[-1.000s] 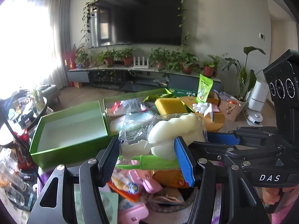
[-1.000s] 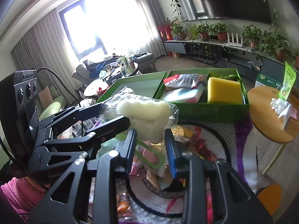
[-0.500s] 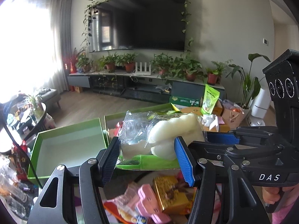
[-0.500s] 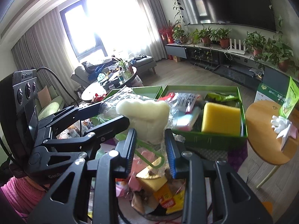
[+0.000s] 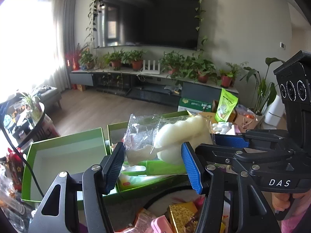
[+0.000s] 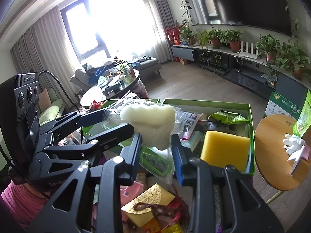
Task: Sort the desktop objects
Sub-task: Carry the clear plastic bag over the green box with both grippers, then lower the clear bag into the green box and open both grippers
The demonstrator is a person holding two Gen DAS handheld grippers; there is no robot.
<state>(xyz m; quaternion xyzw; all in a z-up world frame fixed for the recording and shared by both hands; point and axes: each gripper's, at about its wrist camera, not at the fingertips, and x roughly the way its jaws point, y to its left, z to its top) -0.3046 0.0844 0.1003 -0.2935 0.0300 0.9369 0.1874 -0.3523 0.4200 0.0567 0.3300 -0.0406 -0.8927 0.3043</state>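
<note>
A cream-white sponge (image 5: 180,136) in a clear plastic bag (image 5: 140,134), with a green plastic piece (image 5: 163,169) at its bottom, hangs in the air between both grippers. My left gripper (image 5: 153,165) is shut on the bag across its width. My right gripper (image 6: 156,152) is shut on the lower part of the sponge (image 6: 151,120). In the left wrist view the right gripper (image 5: 231,141) reaches in from the right. The bag hovers over two green boxes: an empty one (image 5: 64,155), and one (image 6: 250,136) holding a yellow sponge (image 6: 225,151) and packets.
A pile of wrapped snacks and pink items (image 6: 151,200) lies under the grippers on a patterned mat. A round wooden side table (image 6: 272,155) with a white glove-like thing (image 6: 293,143) stands to the right. A cluttered glass coffee table (image 6: 108,91) is at the left.
Both grippers have carried the bagged sponge forward from above the snack pile to above the green boxes. The grip on it has not changed.
</note>
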